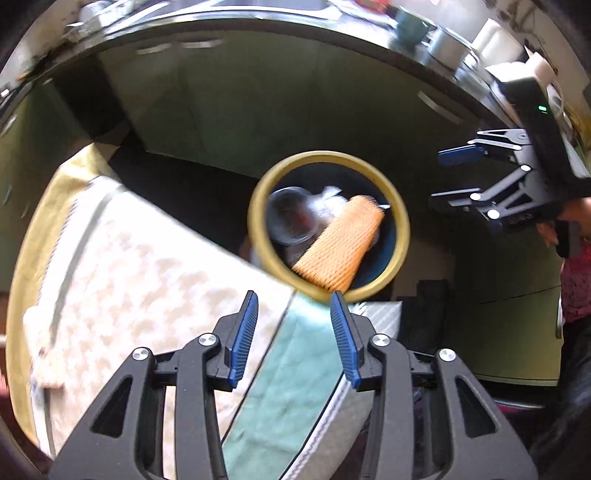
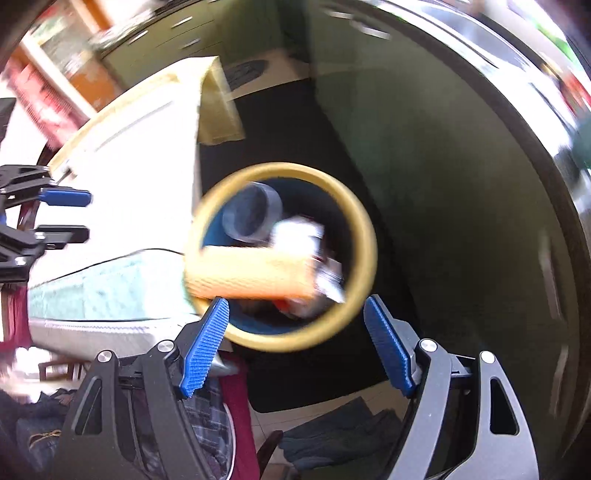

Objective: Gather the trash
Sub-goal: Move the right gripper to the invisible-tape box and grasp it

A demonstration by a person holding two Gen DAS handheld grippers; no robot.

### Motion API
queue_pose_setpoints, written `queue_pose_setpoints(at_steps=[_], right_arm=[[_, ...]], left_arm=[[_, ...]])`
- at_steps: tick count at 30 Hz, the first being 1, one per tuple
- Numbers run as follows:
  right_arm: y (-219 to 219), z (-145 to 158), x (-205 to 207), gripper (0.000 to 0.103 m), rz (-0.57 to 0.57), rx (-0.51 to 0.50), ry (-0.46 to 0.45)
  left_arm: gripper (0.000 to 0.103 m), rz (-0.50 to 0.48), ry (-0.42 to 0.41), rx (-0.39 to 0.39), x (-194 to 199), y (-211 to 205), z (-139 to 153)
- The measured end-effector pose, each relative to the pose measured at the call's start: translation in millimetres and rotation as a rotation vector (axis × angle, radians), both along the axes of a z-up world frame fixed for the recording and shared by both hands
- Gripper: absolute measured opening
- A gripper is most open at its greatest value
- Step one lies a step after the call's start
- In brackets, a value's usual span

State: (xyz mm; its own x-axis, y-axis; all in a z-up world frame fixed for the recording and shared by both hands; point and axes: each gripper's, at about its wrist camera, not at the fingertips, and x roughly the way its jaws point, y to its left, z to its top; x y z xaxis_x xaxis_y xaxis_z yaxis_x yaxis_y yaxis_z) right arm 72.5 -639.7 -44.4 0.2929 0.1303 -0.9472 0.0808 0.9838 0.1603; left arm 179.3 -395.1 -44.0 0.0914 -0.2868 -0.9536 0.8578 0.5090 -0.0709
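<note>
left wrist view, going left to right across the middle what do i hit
pale patterned mattress → clear plastic cup inside the yellow-rimmed bin → orange ribbed packet, also in the bin → right gripper, its jaws open and empty

Bin (image 1: 258, 236): stands on the floor mat (image 1: 192, 192), just beside the corner of the table (image 1: 129, 277)
In the bin: a ribbed sponge (image 1: 338, 245) leans over the rim; a cup (image 1: 290, 221) and a crumpled wrapper (image 1: 330, 201) lie behind it
Left gripper (image 1: 293, 332): above the table edge, before the bin
Right gripper (image 2: 295, 347): above the bin's near rim
Counter (image 1: 258, 26): behind the bin, cabinet doors (image 1: 258, 99) under it
Mug (image 1: 410, 26): on the counter, far right
</note>
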Motion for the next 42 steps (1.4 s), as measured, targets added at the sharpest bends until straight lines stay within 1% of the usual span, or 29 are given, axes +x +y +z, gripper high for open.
queue_pose_setpoints(at_steps=[1, 4, 6, 9, 12, 13, 16, 19, 20, 23, 26, 30, 35, 38, 42], right_arm=[[14.8, 3.3, 11.4, 0.075, 0.041, -0.003, -0.003], [78.1, 16.4, 55.8, 0.075, 0.185, -0.006, -0.017], [123.2, 23.3, 86.6, 0.075, 0.278, 0.007, -0.026], [194.2, 31.8, 131.8, 0.075, 0.389, 0.04, -0.02], [257.3, 36.6, 174.4, 0.075, 0.423, 0.083, 0.006], [278.2, 37.6, 189.2, 0.075, 0.423, 0.094, 0.016], [335.7, 33.7, 234.5, 0.075, 0.375, 0.139, 0.047], [375.0, 20.8, 278.6, 0.075, 0.287, 0.186, 0.087], [384.2, 16.9, 289.0, 0.075, 0.265, 0.186, 0.099], [408.3, 0.0, 321.2, 0.075, 0.207, 0.165, 0.129], [422.0, -16.2, 340.9, 0.075, 0.157, 0.13, 0.154], [431.0, -34.4, 359.5, 0.075, 0.101, 0.101, 0.186], [437.6, -48.4, 370.6, 0.075, 0.062, 0.106, 0.217], [443.1, -54.2, 374.5, 0.075, 0.061, 0.108, 0.232], [452.3, -60.7, 376.4, 0.075, 0.089, 0.054, 0.246]], left_arm=[[0.045, 0.04, -0.017, -0.001, -0.9, 23.5, 8.5], [0.046, 0.179, -0.07, 0.027, -2.9, 102.5, 28.6], [0.046, 0.29, -0.11, 0.048, -4.2, 160.4, 37.2], [0.046, 0.459, -0.12, 0.073, -6.0, 241.2, 40.9], [0.046, 0.595, -0.119, 0.094, -3.4, 316.6, 37.6], [0.046, 0.625, -0.116, 0.092, -4.8, 333.6, 35.6], [0.046, 0.665, -0.105, 0.07, -7.5, 369.8, 30.8], [0.046, 0.652, -0.101, 0.052, -10.8, 384.2, 25.3], [0.046, 0.642, -0.101, 0.052, -11.4, 385.2, 22.5], [0.046, 0.61, -0.099, 0.05, -13.6, 386.2, 13.6], [0.046, 0.586, -0.099, 0.048, -16.0, 388.0, 8.4], [0.046, 0.573, -0.099, 0.04, -21.1, 391.7, 4.3], [0.046, 0.57, -0.092, 0.047, -26.9, 394.9, -1.1], [0.047, 0.571, -0.089, 0.046, -29.1, 395.4, -2.4], [0.048, 0.569, -0.086, 0.049, -30.0, 394.3, -4.0]])
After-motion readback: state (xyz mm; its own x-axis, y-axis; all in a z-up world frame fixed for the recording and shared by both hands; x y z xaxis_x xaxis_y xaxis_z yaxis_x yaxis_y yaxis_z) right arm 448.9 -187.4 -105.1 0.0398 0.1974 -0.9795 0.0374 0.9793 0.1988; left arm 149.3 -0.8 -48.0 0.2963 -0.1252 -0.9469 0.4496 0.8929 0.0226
